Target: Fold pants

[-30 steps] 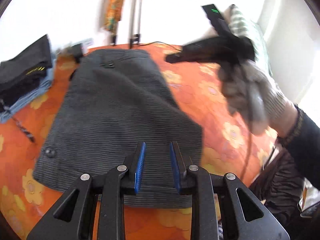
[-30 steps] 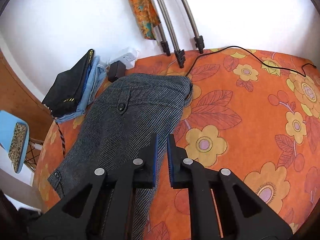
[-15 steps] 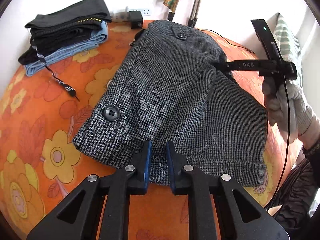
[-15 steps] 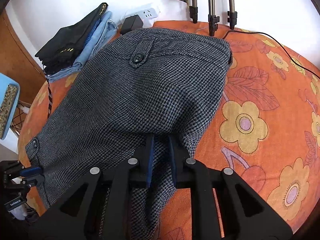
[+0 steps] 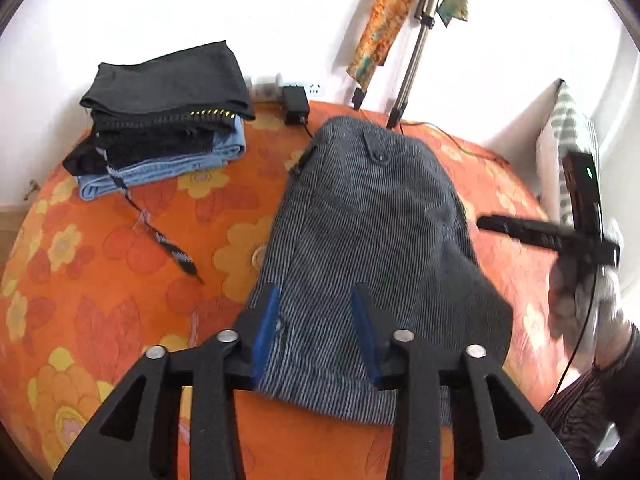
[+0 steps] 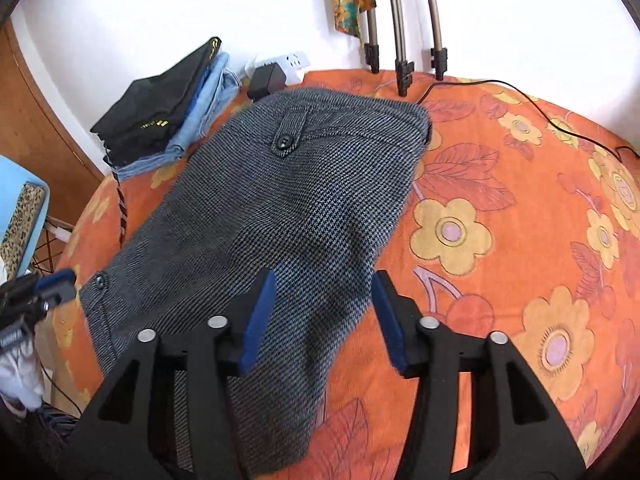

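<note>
Grey houndstooth pants (image 5: 368, 232) lie folded on the orange flowered bed, waistband toward the wall; they also show in the right wrist view (image 6: 280, 216). My left gripper (image 5: 316, 332) is open, above the near hem, holding nothing. My right gripper (image 6: 324, 316) is open and empty above the pants' near right edge. The right gripper also shows at the right of the left wrist view (image 5: 520, 230), off the pants' right side. The left gripper shows at the left edge of the right wrist view (image 6: 52, 288).
A stack of folded dark and blue-jean clothes (image 5: 164, 120) sits at the back left with a striped cord (image 5: 160, 236) trailing. A power strip and adapter (image 5: 294, 100), tripod legs (image 6: 400, 40) and a black cable (image 6: 520, 96) are at the back. A striped pillow (image 5: 568, 140) stands right.
Both grippers have opened and let go of the pants, then pulled back and up. The pants now lie flat, folded over.
</note>
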The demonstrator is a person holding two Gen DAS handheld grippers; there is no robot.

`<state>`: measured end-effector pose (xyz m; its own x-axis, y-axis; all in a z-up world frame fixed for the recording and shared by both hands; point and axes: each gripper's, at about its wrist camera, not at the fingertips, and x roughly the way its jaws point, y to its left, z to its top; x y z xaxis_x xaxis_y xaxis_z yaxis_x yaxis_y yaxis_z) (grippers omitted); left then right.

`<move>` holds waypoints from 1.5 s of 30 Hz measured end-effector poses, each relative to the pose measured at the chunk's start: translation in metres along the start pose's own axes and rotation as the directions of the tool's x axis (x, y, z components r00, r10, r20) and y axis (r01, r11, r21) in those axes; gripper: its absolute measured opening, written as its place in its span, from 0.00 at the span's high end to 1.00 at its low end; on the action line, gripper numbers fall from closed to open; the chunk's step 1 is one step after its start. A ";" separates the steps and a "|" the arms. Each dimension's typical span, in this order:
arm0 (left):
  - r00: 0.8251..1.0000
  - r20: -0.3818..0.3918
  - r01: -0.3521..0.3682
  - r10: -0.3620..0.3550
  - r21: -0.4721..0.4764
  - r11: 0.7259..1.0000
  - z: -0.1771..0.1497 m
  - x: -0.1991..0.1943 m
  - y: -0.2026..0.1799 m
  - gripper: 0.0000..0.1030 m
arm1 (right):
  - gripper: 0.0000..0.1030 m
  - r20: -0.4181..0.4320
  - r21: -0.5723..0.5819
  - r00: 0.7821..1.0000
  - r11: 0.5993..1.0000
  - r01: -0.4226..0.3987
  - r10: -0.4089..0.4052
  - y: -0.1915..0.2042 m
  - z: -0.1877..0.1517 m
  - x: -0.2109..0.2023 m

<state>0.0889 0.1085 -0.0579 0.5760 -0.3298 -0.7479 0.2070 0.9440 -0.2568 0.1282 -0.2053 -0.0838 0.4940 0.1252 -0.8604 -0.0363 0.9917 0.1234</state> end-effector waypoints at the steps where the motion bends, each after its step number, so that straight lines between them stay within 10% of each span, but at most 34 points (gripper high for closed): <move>1: 1.000 -0.008 0.022 -0.022 -0.005 1.000 0.006 0.003 0.001 0.55 | 0.44 0.001 0.016 1.000 1.000 -0.003 0.003 -0.001 -0.004 -0.005; 31: 0.975 -0.221 0.057 -0.041 0.065 0.996 0.067 0.143 0.018 0.46 | 0.31 -0.030 0.135 0.995 0.987 -0.091 0.095 -0.016 -0.040 0.028; 41: 0.976 -0.205 0.087 -0.077 0.041 0.995 0.067 0.143 0.025 0.83 | 0.51 -0.016 0.105 0.992 0.987 -0.124 0.126 0.000 -0.040 0.036; 45: 0.977 -0.203 0.085 -0.073 0.051 0.995 0.068 0.144 0.020 0.86 | 0.75 -0.017 0.135 0.988 0.979 -0.150 0.154 -0.002 -0.040 0.040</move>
<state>0.2297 0.0793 -0.1294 0.3872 -0.3893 -0.8358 0.2953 0.9111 -0.2876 0.1136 -0.2015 -0.1379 0.4681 0.2768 -0.8392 0.0077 0.9484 0.3171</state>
